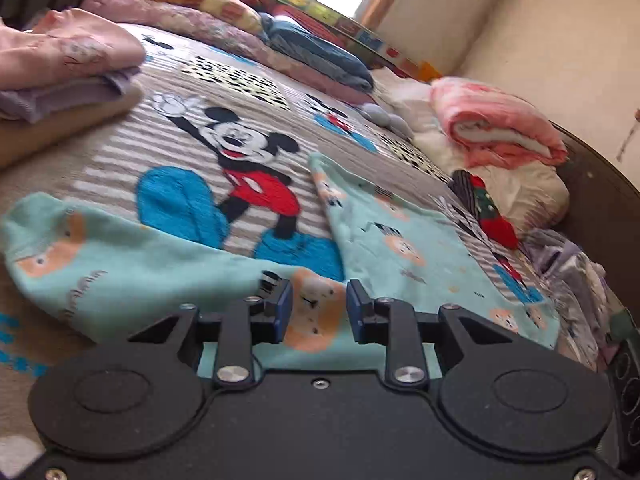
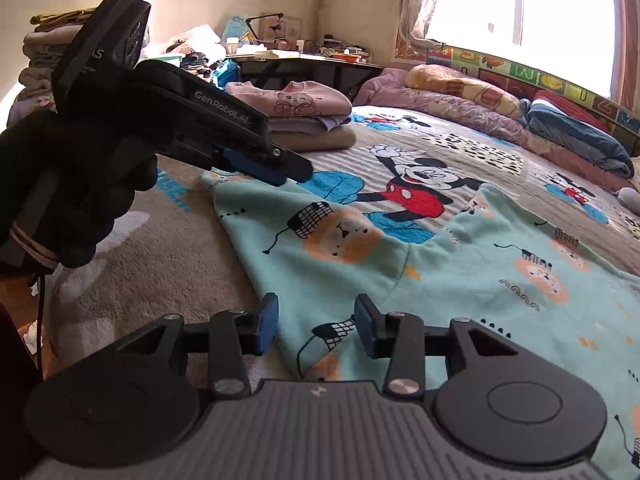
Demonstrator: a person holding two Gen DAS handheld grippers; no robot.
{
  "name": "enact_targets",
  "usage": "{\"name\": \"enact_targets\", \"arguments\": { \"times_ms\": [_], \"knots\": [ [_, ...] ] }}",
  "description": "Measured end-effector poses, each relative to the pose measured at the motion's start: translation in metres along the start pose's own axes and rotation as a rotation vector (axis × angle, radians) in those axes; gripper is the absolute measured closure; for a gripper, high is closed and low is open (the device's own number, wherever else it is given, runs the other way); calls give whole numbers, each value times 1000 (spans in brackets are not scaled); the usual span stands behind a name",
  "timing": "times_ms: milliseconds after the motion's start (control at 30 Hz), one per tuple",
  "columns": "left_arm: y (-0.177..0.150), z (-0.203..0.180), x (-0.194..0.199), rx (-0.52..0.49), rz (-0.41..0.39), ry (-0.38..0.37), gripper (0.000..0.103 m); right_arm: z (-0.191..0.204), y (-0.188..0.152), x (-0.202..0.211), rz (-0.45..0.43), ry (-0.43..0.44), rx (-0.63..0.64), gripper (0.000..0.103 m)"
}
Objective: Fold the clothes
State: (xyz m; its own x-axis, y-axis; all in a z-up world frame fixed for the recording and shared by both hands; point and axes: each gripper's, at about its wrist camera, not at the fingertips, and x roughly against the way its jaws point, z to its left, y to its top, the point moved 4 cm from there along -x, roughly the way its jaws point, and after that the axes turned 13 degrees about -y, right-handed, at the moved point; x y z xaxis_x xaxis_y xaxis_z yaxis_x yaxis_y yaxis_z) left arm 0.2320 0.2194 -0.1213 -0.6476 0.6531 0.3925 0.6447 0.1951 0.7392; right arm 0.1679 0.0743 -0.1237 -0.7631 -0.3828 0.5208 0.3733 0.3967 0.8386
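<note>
One teal pair of trousers (image 2: 460, 276) lies unfolded, flat at the bed's (image 2: 160, 248) near edge. Left gripper (image 1: 319, 312) and right gripper (image 2: 316, 322) both hover open, holding nothing. Folded clothes (image 2: 304, 116) are stacked at the far-left corner.

Folded stack (image 2: 304, 120) beyond open bedspread (image 2: 460, 140)

Teal pants (image 2: 460, 280) run off the right wrist view's lower edge.

We see soft, matt knit cloth in the mint pyjama trousers (image 2: 460, 276), a nubby woven bedspread (image 2: 168, 264), and matt black plastic claws (image 1: 319, 308) with shiny metal screws
</note>
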Motion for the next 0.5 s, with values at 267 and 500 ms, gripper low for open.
{"name": "enact_targets", "arguments": {
  "times_ms": [267,500],
  "knots": [
    [18,67,-5,213,-116,219,87,9,-21,-6,-8,45,-47,51],
    [18,38,15,197,-139,14,81,10,-25,-3,-37,65,-51,45]
  ]
}}
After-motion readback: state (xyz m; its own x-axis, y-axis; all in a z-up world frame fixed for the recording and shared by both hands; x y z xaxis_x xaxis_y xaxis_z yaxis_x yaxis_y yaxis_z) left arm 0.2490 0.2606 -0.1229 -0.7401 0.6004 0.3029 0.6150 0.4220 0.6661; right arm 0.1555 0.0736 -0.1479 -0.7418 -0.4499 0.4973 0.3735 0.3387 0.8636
